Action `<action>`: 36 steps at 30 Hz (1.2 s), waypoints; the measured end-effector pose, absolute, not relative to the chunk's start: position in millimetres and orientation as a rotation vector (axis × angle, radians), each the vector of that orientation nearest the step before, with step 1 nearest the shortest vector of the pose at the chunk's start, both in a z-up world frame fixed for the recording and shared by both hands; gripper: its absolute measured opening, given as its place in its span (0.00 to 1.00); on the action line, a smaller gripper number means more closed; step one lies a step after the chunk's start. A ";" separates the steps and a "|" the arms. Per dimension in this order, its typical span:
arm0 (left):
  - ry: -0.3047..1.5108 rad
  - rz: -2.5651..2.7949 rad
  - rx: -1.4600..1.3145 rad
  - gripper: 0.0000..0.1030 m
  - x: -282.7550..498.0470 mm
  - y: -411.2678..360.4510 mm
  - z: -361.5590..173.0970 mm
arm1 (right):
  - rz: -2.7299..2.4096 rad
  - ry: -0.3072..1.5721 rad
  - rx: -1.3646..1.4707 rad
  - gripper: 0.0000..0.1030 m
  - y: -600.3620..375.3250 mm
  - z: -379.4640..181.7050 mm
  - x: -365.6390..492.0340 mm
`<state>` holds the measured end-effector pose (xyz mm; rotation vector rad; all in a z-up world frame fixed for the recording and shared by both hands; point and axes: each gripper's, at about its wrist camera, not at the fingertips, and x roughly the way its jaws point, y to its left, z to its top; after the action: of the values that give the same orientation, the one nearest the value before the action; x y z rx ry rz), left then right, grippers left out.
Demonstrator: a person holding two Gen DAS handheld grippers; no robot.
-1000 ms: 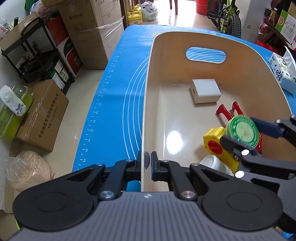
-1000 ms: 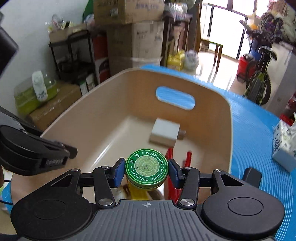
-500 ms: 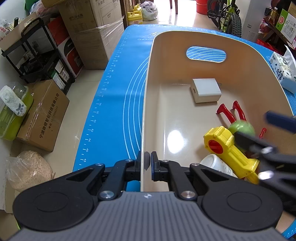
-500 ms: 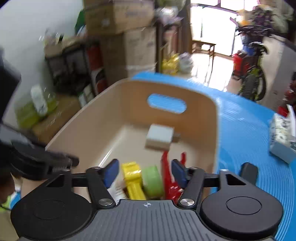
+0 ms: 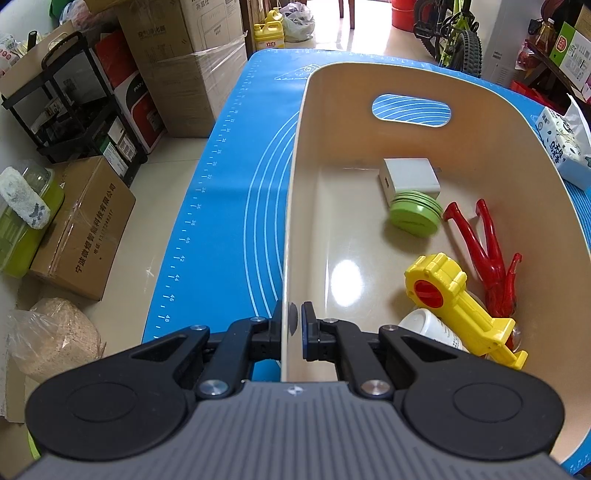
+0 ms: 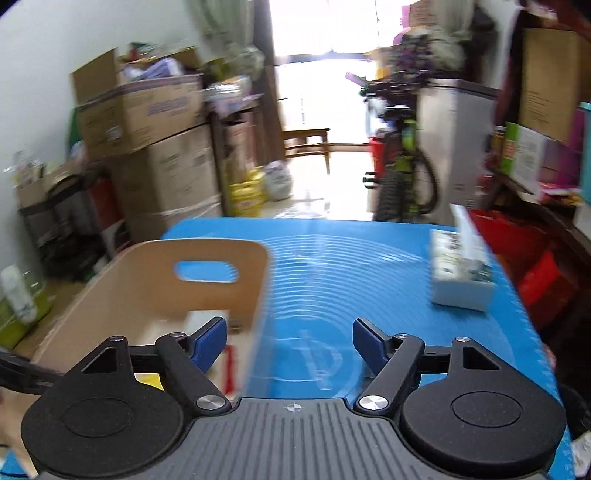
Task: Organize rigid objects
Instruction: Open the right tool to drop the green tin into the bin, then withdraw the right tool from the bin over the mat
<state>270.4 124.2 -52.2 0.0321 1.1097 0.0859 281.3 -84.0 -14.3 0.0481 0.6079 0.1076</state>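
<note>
My right gripper (image 6: 290,341) hangs wide apart above the blue mat (image 6: 351,258); the beige bin (image 6: 155,295) sits lower left, the tissue box (image 6: 461,277), blurred, right.

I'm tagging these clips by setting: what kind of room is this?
Probably a cluttered home storage or entry room: stacked cardboard boxes, a parked bicycle and a metal shelf rack surround the blue mat holding the beige bin.

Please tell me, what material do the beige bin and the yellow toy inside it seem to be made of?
The beige bin looks like smooth moulded plastic: thin, evenly curved walls and a glossy floor reflecting light. The yellow toy seems hard, shiny plastic, with crisp moulded edges and a red disc. The left gripper pinches the bin wall.
</note>
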 end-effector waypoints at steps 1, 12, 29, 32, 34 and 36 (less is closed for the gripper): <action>1.110 0.086 0.033 0.08 270.5 124.0 -52.2 | 0.084 0.605 0.046 0.77 -88.4 -18.4 281.4; 1.109 0.086 0.034 0.08 270.2 124.9 -52.8 | -0.040 0.634 0.055 0.78 -111.9 -77.6 287.2; 1.108 0.088 0.048 0.08 270.2 124.4 -53.8 | -0.167 0.617 0.095 0.78 -127.1 -132.9 306.3; 1.108 0.090 0.051 0.08 270.1 123.3 -53.8 | -0.162 0.619 0.085 0.78 -127.6 -137.8 309.8; 1.109 0.091 0.051 0.08 270.2 122.8 -53.6 | -0.165 0.631 0.090 0.78 -128.3 -142.0 312.1; 1.108 0.091 0.051 0.08 270.2 123.0 -53.6 | -0.168 0.644 0.092 0.77 -129.1 -146.3 313.6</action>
<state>270.2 123.0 -53.6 0.0512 1.1085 0.0911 313.6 -129.1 -146.3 0.0924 0.6444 -0.1678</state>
